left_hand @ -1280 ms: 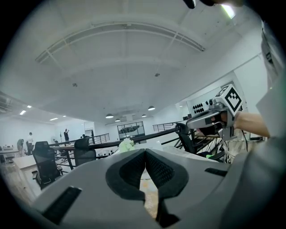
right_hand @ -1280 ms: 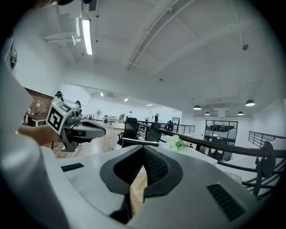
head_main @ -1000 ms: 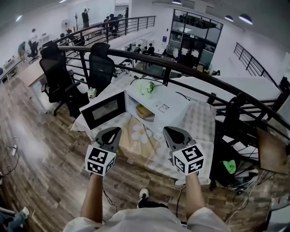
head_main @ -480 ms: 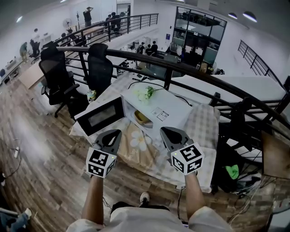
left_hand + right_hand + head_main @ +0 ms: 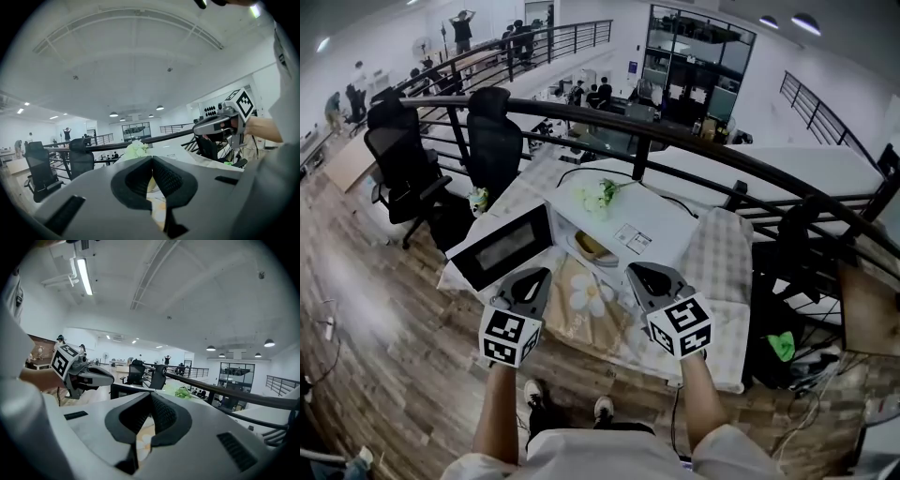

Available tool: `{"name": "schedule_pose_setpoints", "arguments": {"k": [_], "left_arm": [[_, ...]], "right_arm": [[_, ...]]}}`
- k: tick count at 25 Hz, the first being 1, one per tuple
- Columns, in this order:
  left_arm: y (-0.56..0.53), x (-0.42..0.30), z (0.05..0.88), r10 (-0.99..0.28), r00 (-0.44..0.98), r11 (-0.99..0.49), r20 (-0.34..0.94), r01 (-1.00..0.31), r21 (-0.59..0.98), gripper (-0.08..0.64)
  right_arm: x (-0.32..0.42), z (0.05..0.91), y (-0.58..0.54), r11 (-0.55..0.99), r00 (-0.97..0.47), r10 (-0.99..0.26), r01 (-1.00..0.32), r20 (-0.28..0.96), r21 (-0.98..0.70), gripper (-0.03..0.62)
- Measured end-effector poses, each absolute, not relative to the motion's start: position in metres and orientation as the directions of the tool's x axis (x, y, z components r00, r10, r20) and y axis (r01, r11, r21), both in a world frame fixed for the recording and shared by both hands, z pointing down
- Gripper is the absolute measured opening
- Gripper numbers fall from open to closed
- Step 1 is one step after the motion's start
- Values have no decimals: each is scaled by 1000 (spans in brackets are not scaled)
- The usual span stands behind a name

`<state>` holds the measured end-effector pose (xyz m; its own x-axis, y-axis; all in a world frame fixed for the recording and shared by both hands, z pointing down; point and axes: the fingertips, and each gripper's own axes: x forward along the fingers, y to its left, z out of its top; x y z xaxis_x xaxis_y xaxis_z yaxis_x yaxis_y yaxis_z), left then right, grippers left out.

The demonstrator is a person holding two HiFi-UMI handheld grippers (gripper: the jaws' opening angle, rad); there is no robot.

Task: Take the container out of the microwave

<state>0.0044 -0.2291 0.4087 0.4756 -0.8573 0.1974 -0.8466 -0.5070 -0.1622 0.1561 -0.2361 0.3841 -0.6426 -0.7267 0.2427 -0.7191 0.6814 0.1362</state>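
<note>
Container: sat inside white microwave, door swung open, on table. Left claw: pressed together, empty, short of the table. Right claw: pressed together, empty, alongside.

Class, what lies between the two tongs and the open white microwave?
Only a bare stretch of beige tablecloth with a white daisy print, seen in the head view.

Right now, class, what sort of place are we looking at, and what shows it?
Probably an open-plan office mezzanine: black swivel chairs, a curved black railing along the floor's edge, and a white microwave on a clothed table.
</note>
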Motion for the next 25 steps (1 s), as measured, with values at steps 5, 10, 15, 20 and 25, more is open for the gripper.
{"name": "schedule_pose_setpoints", "arguments": {"k": [5,10,15,20,25], "left_arm": [[-254,-22,417,-831,509,-548,223,-819,-171,18],[-289,-57,429,-804,541,-584,247,-796,-158,18],[-329,-80,451,-774,571,-619,274,-775,-131,18],[-359,-92,478,-743,591,-647,314,-755,-110,18],[-382,-105,506,-725,594,-656,350,-750,-88,18]], "right_arm": [[128,395,-258,623,-566,-778,-751,272,218,15],[101,410,-287,563,-496,-815,-800,300,209,15],[79,438,-323,524,-435,-827,-827,356,206,17],[56,467,-350,523,-403,-816,-821,414,230,64],[40,500,-378,527,-390,-797,-822,461,215,88]]}}
